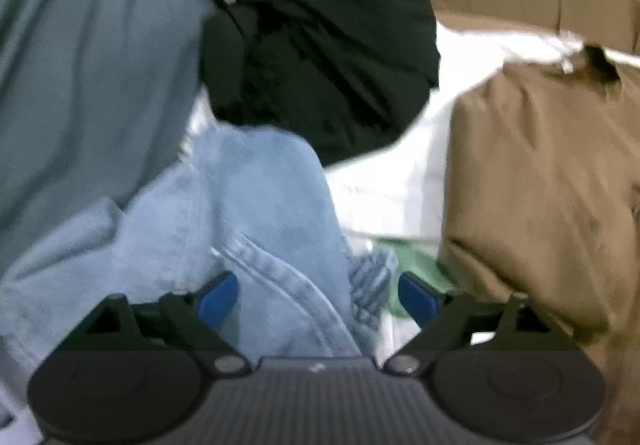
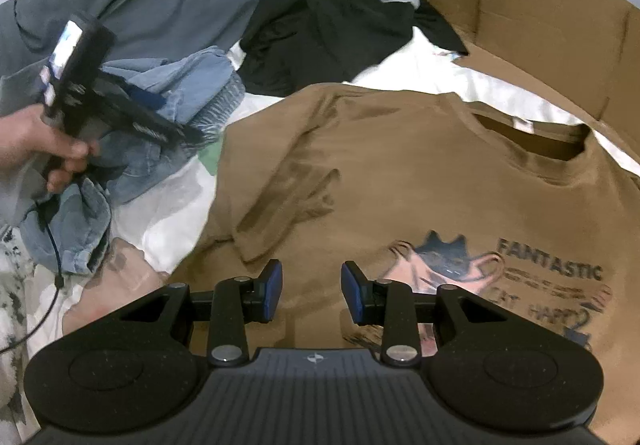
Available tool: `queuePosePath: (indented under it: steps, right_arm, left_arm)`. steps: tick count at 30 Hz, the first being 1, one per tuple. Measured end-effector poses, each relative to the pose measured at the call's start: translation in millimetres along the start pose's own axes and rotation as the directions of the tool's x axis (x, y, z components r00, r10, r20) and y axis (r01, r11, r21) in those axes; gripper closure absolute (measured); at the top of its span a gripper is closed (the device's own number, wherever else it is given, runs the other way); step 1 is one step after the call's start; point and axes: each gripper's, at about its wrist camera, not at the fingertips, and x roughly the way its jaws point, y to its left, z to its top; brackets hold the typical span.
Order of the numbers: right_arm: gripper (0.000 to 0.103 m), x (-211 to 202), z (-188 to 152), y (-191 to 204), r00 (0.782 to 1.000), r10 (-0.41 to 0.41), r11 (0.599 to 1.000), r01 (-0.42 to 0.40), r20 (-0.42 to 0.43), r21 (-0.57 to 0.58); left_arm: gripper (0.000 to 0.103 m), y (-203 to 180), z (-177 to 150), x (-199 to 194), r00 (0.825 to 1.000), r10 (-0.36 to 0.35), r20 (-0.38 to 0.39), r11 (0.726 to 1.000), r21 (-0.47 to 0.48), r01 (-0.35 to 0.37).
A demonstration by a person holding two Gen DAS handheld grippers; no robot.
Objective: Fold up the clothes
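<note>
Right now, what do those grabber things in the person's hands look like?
Each tool is black plastic: a ribbed body, two round discs, silver pivot screws, and hinged arms ending in blue pads. That goes for the right tool and the left tool. From the side, the left one shows a small lit screen and a thin black cable.

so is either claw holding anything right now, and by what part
Nothing is held. The left claw stands open over the jeans; the right claw is open above the brown shirt.
</note>
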Motion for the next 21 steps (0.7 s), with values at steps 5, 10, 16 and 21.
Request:
queuePosePath:
  steps: [5,10,16,21]
  right_arm:
    - [0.063,8.2,8.2,11.3,1.0,0.018,1.0,-0.018,0.007,-0.007]
    - [0.063,6.9,7.2,14.8,1.0,0.019,1.0,-0.019,0.004,-0.006]
    - [0.064,6.1,2.4,16.1,1.0,0.021,1.0,-0.021,-0.006,-0.004]
    - [0.064,6.1,0.9,18.8,1.0,0.029,1.0,-0.029,-0.009,-0.005]
  left_arm:
    - [0.017,-4.8,-16.3,13.1,0.999,0.053,-0.009,0.993,0.103,-0.052]
    - [0.058,8.7,-21.0,-0.5,0.998,0.032,-0.046,0.997,0.076,-0.028]
    - [0.082,45.9,-26.8,-40.6,0.996,0.088,-0.018,0.994,-0.055,-0.089]
    - [0.083,70.6,-33.5,-91.3,0.989,0.141,0.036,0.984,-0.117,-0.136]
